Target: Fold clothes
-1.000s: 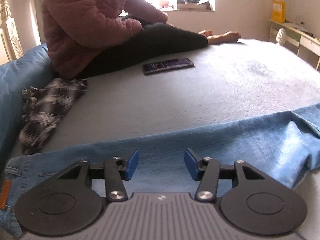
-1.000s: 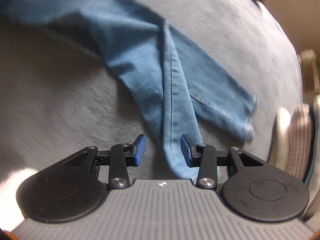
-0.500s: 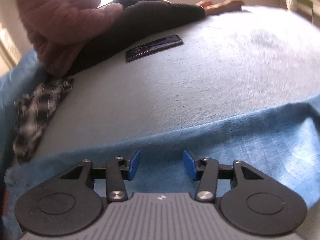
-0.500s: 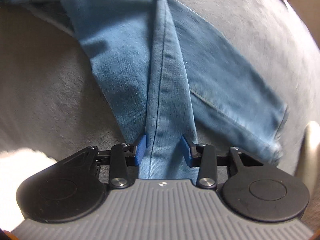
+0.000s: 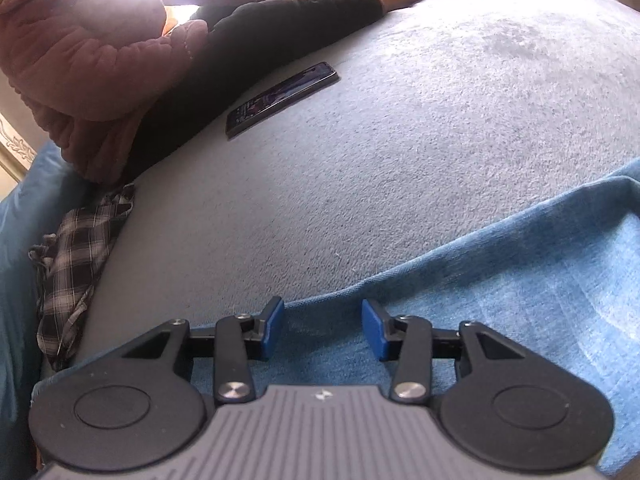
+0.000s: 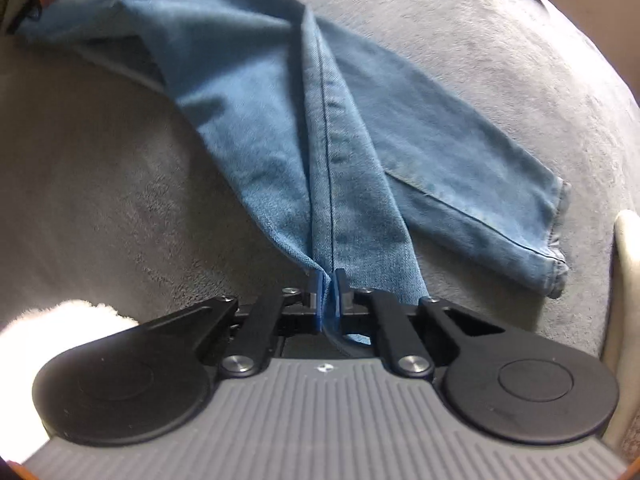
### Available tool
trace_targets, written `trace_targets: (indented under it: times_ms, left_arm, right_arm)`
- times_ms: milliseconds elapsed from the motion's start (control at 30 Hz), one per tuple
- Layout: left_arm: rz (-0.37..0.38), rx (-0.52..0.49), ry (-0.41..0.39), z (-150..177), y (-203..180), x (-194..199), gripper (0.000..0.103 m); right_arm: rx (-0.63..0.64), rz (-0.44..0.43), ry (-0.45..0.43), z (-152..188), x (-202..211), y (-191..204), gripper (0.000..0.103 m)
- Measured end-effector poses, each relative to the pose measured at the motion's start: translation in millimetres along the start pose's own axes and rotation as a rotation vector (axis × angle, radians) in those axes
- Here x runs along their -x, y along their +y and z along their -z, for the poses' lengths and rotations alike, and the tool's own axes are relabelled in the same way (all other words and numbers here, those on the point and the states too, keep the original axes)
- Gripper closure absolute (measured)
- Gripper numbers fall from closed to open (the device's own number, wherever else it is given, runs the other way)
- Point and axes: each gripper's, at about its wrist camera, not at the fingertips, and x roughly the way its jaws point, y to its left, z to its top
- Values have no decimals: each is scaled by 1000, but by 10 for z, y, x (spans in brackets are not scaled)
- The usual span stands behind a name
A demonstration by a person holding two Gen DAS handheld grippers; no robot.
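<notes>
A pair of light blue jeans (image 6: 280,128) lies spread over the grey bed cover (image 6: 100,180). In the right wrist view one leg runs toward the camera, and my right gripper (image 6: 329,286) is shut on its near end along the seam. The other leg (image 6: 480,184) lies flat to the right with its hem near the bed's edge. In the left wrist view the jeans (image 5: 500,300) cross the lower right. My left gripper (image 5: 322,326) hovers low over their upper edge, its jaws closing with denim under the gap but no pad pressing on it.
A person in a pink quilted jacket (image 5: 92,68) and black trousers sits on the bed at the upper left. A dark phone (image 5: 282,98) lies beside them. A crumpled plaid garment (image 5: 76,264) lies at the left, next to a blue pillow (image 5: 20,220).
My right gripper came down onto the near jeans leg and shut on it at the seam. My left gripper sank toward the jeans' edge, tipped downward, and its jaws narrowed a little.
</notes>
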Motion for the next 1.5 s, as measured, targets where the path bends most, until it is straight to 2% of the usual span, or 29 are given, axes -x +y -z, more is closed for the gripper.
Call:
trace_targets:
  times_ms: [200, 333, 367, 500, 633, 733, 800, 833, 900, 1067, 1167, 1233, 1300, 1333, 1367, 1400, 1433, 1500]
  left_arm:
    - [5, 25, -6, 16, 18, -24, 58]
    - [7, 41, -15, 35, 11, -27, 58]
    - [7, 40, -18, 39, 8, -24, 58]
    - [10, 53, -14, 46, 25, -20, 58]
    - [11, 67, -1, 27, 30, -18, 58]
    - [13, 77, 5, 19, 44, -37, 58]
    - [13, 61, 0, 32, 52, -51, 58]
    - [14, 47, -5, 36, 44, -48, 58]
    - [20, 34, -17, 47, 50, -51, 58]
    - [24, 29, -45, 101, 67, -56, 57]
    - [15, 40, -43, 105, 60, -52, 57]
    - [6, 46, -37, 94, 39, -52, 57]
    - [-4, 53, -31, 83, 30, -59, 57]
    - [-8, 57, -28, 78, 26, -62, 57]
    - [-14, 60, -28, 79, 20, -61, 57]
    - [-20, 62, -28, 81, 9, -59, 57]
    - [-25, 65, -30, 87, -2, -55, 57]
    - [-34, 73, -38, 100, -16, -50, 57]
  right_arm:
    - [-9, -103, 23, 14, 66, -130, 95]
    - [-2, -138, -35, 19, 233, -158, 74]
    - [-7, -127, -49, -4, 248, -156, 70]
    - [7, -43, -63, -140, 82, -61, 69]
    - [35, 31, -3, -182, -219, 61, 69]
    - [108, 90, 22, -128, -285, 141, 73]
    - [96, 130, 20, -117, -217, 93, 90]
    - [86, 158, 20, -117, -178, 53, 102]
    - [65, 196, 21, -124, -92, -78, 103]
    - [18, 220, 2, -297, 134, -596, 103]
    - [-43, 169, -19, -496, 227, -896, 103]
    - [-72, 118, -43, -569, 251, -911, 100]
    - [-61, 67, -54, -581, 203, -722, 93]
    - [-48, 48, -53, -567, 142, -585, 78]
    - [-39, 39, -54, -536, 76, -465, 67]
    - [-30, 31, -54, -504, 10, -344, 64]
    - [-18, 34, -50, -467, -52, -224, 61]
    - [13, 98, -25, -365, -192, -56, 61]
